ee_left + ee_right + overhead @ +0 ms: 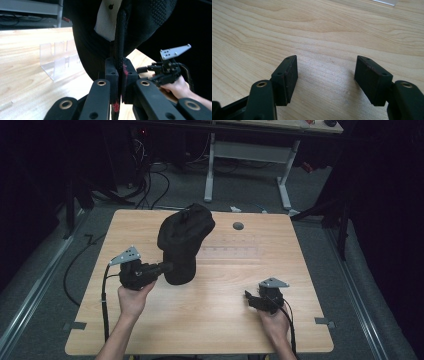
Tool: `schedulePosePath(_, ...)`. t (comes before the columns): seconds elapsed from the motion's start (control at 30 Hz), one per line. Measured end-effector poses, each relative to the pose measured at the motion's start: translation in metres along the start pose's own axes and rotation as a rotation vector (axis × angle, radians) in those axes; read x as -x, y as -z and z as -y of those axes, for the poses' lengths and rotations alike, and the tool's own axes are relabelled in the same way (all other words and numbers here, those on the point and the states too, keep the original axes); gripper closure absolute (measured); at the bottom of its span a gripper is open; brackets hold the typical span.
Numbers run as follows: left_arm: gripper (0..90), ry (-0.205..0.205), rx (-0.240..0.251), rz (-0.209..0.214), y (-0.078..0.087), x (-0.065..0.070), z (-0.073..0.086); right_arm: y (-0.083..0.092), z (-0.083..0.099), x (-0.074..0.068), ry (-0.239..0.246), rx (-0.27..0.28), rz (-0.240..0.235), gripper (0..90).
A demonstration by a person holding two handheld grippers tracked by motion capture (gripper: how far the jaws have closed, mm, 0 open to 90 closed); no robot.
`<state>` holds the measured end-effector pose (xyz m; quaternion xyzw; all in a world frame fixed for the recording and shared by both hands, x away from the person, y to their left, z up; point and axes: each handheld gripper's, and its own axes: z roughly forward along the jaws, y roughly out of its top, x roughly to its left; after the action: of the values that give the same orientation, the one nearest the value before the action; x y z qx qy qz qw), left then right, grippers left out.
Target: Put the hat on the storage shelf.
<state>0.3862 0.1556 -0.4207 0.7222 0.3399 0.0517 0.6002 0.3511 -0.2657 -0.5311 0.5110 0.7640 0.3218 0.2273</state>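
Here, left tool (169, 267) pinches black fabric baseball cap (184, 240) by its edge, lifted above light wooden worktop (210, 320) centre; right tool (325, 80), jaws spread, sits right of cap, apart.

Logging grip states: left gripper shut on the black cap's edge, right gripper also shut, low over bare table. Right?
Not quite. The left gripper is shut on the black cap edge, but the right gripper is open: the right gripper view shows its jaws wide apart with nothing between them, low over bare table.
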Motion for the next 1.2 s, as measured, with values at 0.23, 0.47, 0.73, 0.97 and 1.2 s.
schedulePosePath(0.23,86.3,-0.004,0.027,-0.022,-0.007,-0.004,-0.012,0.000,0.000,-0.001,-0.006,0.000,0.008,34.8)
schedulePosePath(0.47,86.3,-0.021,0.039,-0.070,-0.013,-0.010,-0.027,0.000,0.000,-0.001,-0.005,-0.001,0.007,34.8)
schedulePosePath(0.73,86.3,-0.042,0.044,-0.113,-0.021,-0.021,-0.038,0.000,0.000,-0.001,-0.004,-0.001,0.007,34.6)
schedulePosePath(0.97,86.3,-0.045,0.042,-0.130,-0.035,-0.030,-0.046,0.000,0.000,-0.001,-0.001,0.000,0.007,34.5)
schedulePosePath(1.2,86.3,-0.053,0.036,-0.142,-0.051,-0.036,-0.050,0.000,0.000,-0.001,-0.002,0.000,0.007,34.5)
